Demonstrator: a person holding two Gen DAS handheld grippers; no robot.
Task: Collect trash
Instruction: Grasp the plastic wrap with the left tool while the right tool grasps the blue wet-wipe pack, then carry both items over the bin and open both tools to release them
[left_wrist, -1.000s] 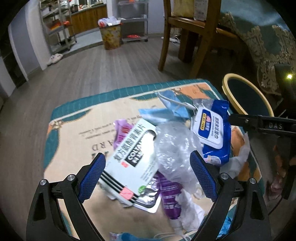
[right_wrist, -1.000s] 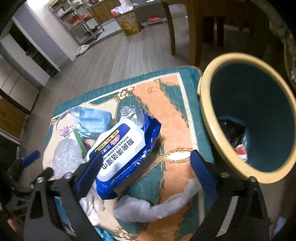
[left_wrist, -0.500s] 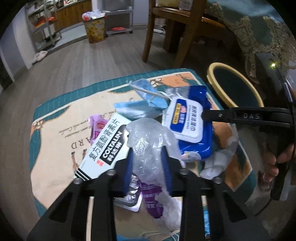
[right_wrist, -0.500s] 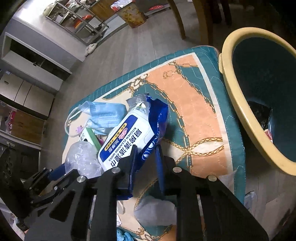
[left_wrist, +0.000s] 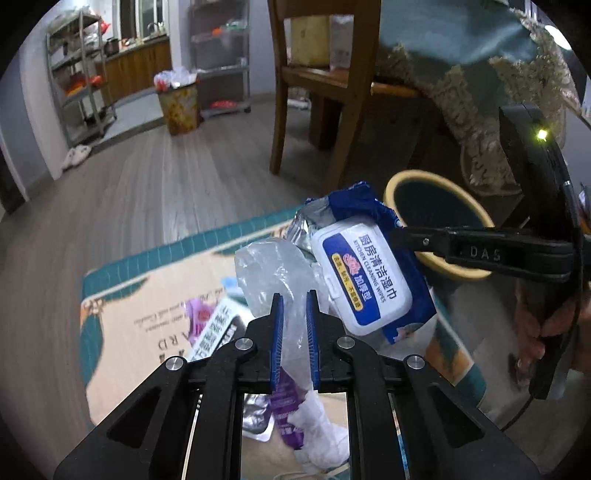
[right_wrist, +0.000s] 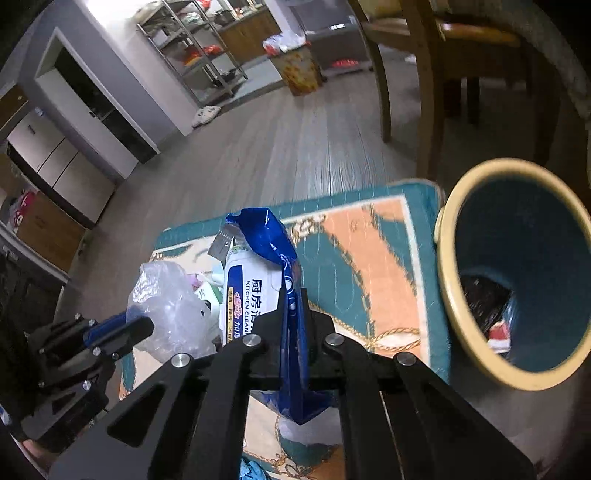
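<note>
My left gripper (left_wrist: 294, 301) is shut on a crumpled clear plastic bag (left_wrist: 275, 275) and holds it above the mat; the bag also shows in the right wrist view (right_wrist: 166, 299). My right gripper (right_wrist: 292, 295) is shut on the edge of a blue wet-wipes pack (right_wrist: 258, 273) and holds it lifted; the pack shows in the left wrist view (left_wrist: 365, 273) beside the bag. The yellow-rimmed teal trash bin (right_wrist: 517, 266) stands right of the mat, with some trash at its bottom. It also shows in the left wrist view (left_wrist: 436, 195).
A patterned mat (right_wrist: 369, 251) lies on the wood floor. On it lie a white carton (left_wrist: 210, 339), purple wrappers (left_wrist: 286, 410) and white tissue (left_wrist: 317, 428). A wooden chair (left_wrist: 321, 85) and a draped table (left_wrist: 480, 55) stand behind the bin.
Both grippers closed from open, the left on the plastic bag and the right on the wipes pack, and both have lifted their items off the mat.
</note>
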